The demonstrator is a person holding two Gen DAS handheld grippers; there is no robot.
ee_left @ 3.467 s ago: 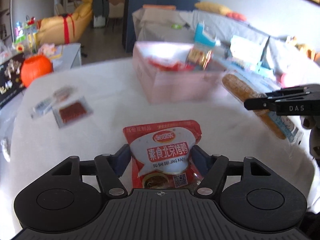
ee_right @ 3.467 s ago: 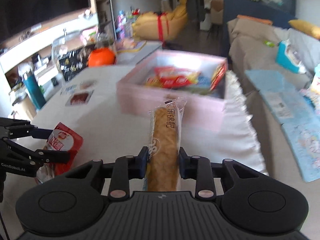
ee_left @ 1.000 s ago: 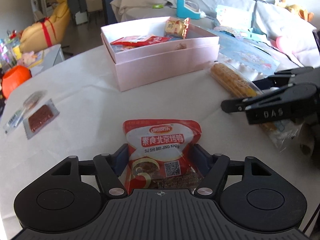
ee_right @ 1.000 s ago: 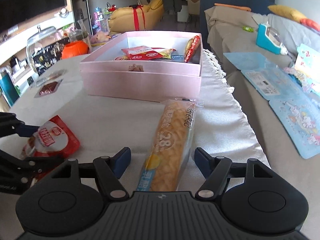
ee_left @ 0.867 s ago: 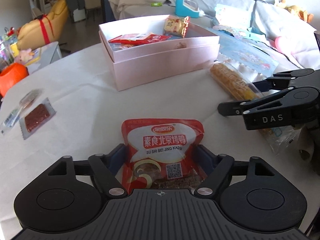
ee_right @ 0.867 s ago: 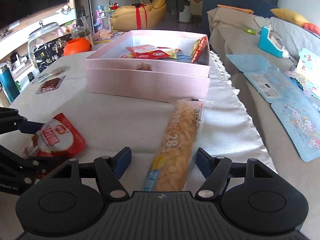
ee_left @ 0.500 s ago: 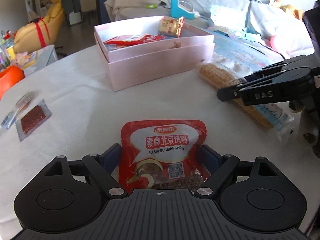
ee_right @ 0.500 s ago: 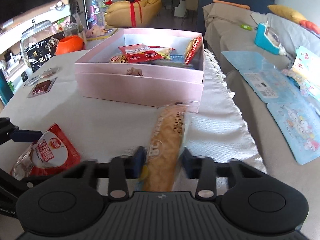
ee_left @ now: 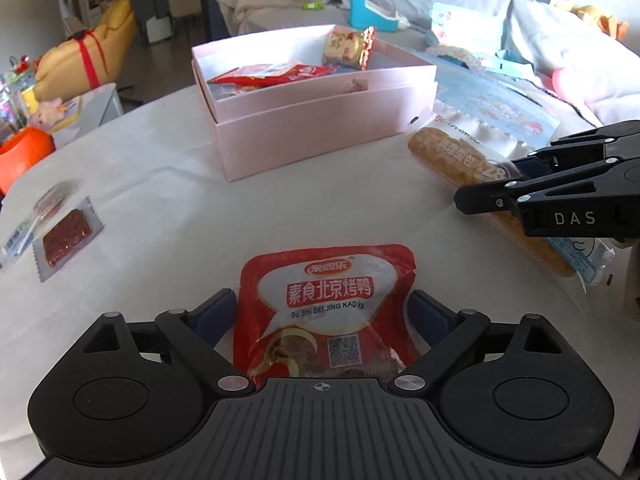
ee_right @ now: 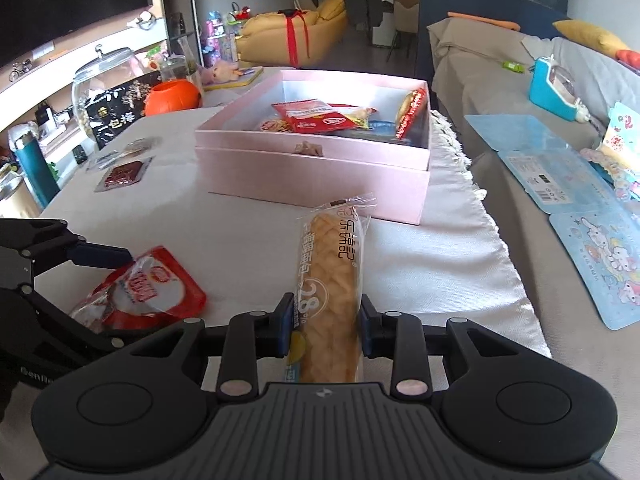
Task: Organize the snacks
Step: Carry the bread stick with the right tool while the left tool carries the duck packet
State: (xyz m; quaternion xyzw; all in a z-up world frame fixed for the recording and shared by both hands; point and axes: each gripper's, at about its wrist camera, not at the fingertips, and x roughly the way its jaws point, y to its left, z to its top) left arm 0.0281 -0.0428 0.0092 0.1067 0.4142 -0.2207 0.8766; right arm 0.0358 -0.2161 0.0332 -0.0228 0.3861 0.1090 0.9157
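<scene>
Red and glossy, the snack pouch is lying flat on the white-clothed tabletop between the blue pads of the left tool, whose jaws are opening wide and pressing on nothing. To lift it well, that tool should be closing squarely across the pouch's middle, since the slick film is likely to be sliding under a corner pinch. Further right, the pink box is sitting open with several packets already inside and bare floor showing near its back wall. At the right, the right tool is clenching the near end of the long bread packet. Gripped at one end, the packet will probably be drooping, so lifting it clear of the box's front wall before lowering seems wise.
</scene>
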